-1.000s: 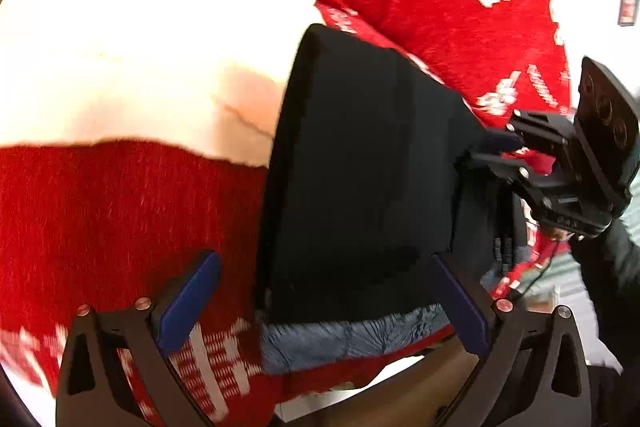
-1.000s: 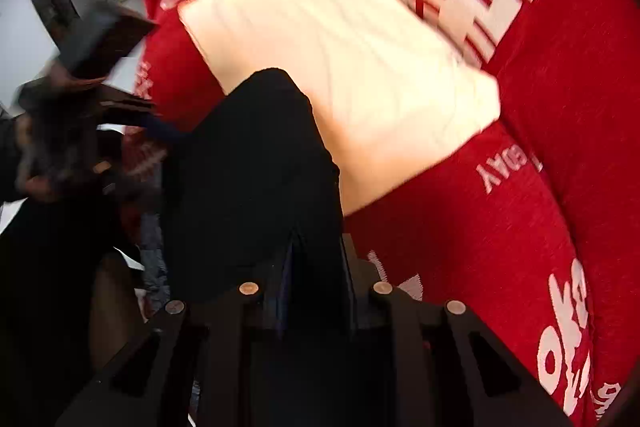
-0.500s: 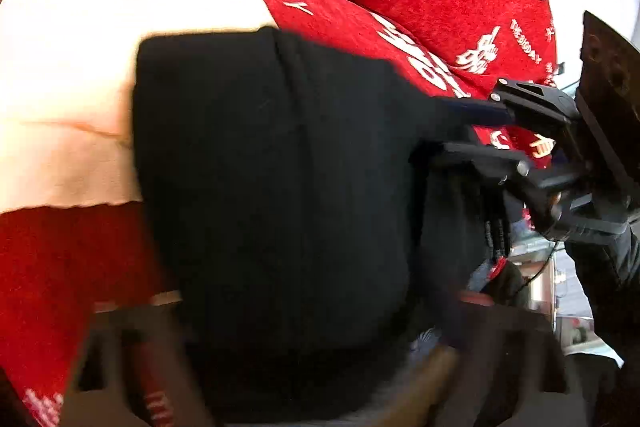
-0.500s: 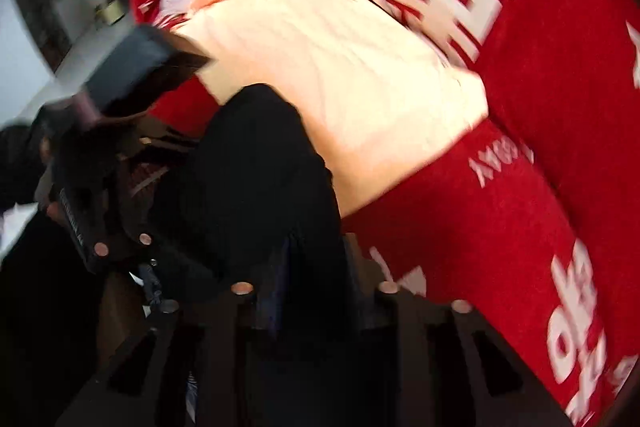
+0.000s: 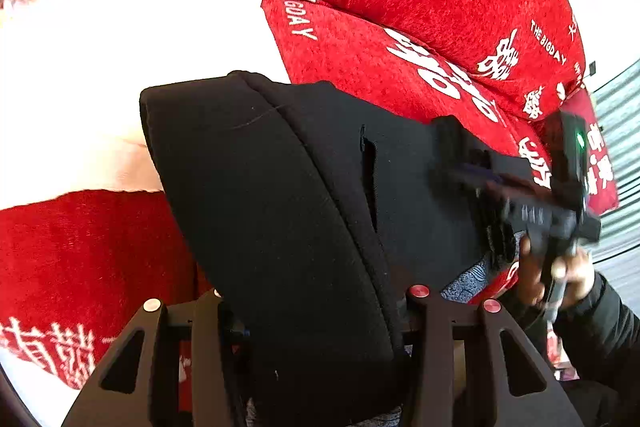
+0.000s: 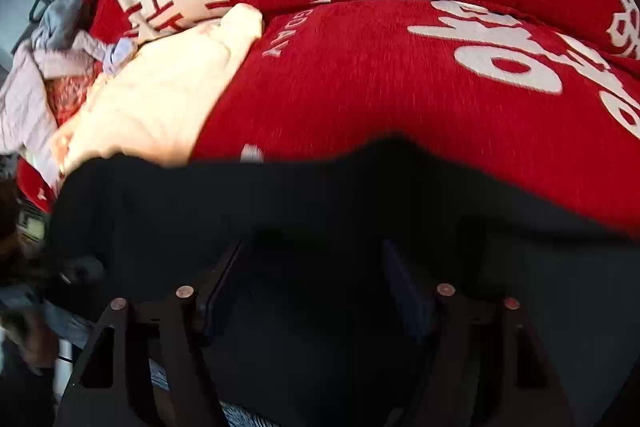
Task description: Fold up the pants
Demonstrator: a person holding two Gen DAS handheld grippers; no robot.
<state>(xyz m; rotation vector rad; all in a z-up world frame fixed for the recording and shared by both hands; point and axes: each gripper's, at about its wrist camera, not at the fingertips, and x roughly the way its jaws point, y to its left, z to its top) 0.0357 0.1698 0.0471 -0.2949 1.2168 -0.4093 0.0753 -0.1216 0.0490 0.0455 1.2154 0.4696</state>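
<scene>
The thick, soft black knit pants (image 5: 280, 195) lie folded on the red chenille sofa cover (image 5: 380, 59), likely limp. Left gripper (image 5: 316, 311) is closing on their six-o'clock edge; right gripper (image 6: 312, 291), at three o'clock, is opening, cloth between.

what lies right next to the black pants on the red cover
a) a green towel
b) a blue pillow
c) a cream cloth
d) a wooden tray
c: a cream cloth lies on the red cover, and the far corner of the black pants overlaps its edge.
</scene>
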